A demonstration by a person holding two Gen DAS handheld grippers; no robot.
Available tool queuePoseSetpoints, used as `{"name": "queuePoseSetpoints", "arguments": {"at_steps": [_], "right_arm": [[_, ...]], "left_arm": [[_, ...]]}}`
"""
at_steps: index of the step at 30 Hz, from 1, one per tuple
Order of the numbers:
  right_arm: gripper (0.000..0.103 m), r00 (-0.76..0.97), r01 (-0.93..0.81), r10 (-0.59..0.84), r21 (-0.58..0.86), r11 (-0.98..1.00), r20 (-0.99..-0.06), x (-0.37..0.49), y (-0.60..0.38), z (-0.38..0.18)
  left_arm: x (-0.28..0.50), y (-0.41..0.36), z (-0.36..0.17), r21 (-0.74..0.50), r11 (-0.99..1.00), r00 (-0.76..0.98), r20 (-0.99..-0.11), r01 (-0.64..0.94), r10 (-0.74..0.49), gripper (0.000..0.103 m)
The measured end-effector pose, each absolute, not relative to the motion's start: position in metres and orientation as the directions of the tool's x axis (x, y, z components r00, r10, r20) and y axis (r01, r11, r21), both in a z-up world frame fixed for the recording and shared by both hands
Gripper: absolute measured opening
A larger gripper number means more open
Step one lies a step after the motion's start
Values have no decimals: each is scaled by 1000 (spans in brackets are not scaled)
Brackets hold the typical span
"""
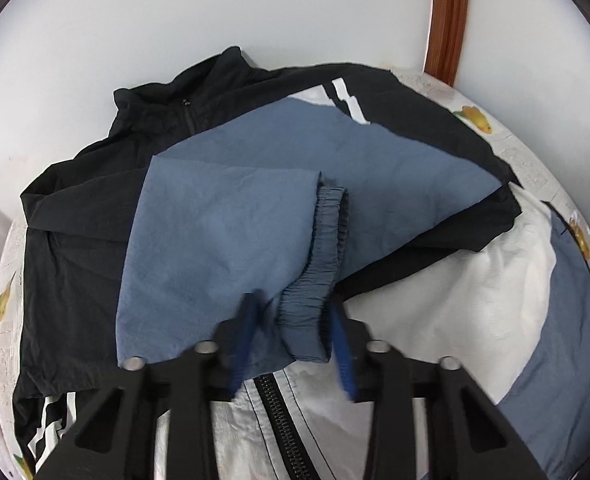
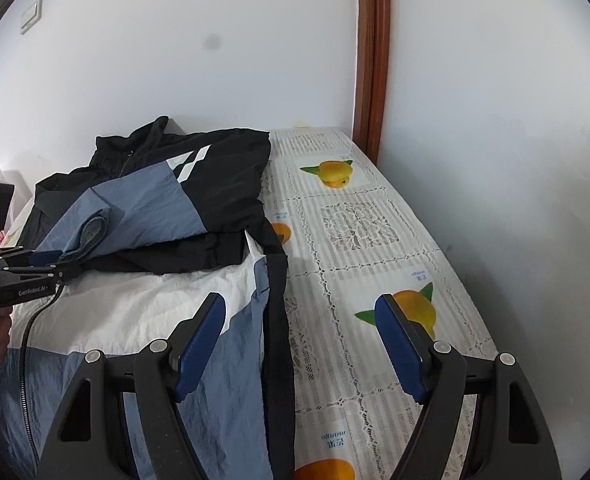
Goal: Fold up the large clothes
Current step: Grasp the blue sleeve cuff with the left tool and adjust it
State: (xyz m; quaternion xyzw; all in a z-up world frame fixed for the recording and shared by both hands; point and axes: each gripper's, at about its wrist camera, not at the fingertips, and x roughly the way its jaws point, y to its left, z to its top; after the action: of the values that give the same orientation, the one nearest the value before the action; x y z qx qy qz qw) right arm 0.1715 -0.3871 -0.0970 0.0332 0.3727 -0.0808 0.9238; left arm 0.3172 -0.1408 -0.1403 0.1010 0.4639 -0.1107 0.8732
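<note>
L tool (image 1: 293,340) narrow round blue cuff (image 1: 315,276); R tool (image 2: 301,346) wide, above jacket (image 2: 135,312) edge

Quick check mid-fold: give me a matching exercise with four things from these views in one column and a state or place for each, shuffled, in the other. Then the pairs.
Things
1. left gripper
2. right gripper
3. collar
4. tablecloth

States or places
A. printed with yellow fruit, bare beside the jacket
B. open, holding nothing
C. at the far end of the jacket, by the wall
D. around the blue sleeve cuff

Pairs: 1-D, 2-B, 3-C, 4-A

The cuff lies between the left gripper's fingers, over the jacket; whether they pinch it is unclear.
</note>
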Motion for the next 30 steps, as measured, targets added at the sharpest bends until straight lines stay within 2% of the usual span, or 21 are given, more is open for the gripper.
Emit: {"name": "queuePoseSetpoints", "arguments": {"at_steps": [1, 4, 8, 18, 21, 27, 30], "right_arm": [[76, 708, 175, -126, -1, 985, -695, 171, -386, -96], [76, 711, 169, -122, -1, 986, -693, 168, -380, -90], [76, 726, 145, -113, -10, 989, -678, 167, -364, -76], [76, 740, 46, -38, -6, 999, -672, 193, -298, -48], [76, 742, 6, -6, -2, 1000, -670, 208, -275, -45], [76, 740, -8, 39, 49, 999, -671, 240, -253, -53], [76, 726, -1, 36, 51, 999, -686, 255, -249, -65]], "left_arm": [[316, -139, -136, 72, 955, 553, -827, 288, -104, 15], [311, -128, -121, 65, 961, 583, -805, 269, -108, 8], [306, -97, -99, 23, 975, 621, -774, 221, -123, 7], [303, 30, -72, -79, 997, 695, -717, 4, -60, 7], [306, 66, -77, -113, 992, 694, -719, -55, -43, 7], [318, 109, -107, -210, 972, 647, -757, -102, -95, 7], [322, 115, -121, -181, 973, 617, -785, -146, -53, 7]]}}
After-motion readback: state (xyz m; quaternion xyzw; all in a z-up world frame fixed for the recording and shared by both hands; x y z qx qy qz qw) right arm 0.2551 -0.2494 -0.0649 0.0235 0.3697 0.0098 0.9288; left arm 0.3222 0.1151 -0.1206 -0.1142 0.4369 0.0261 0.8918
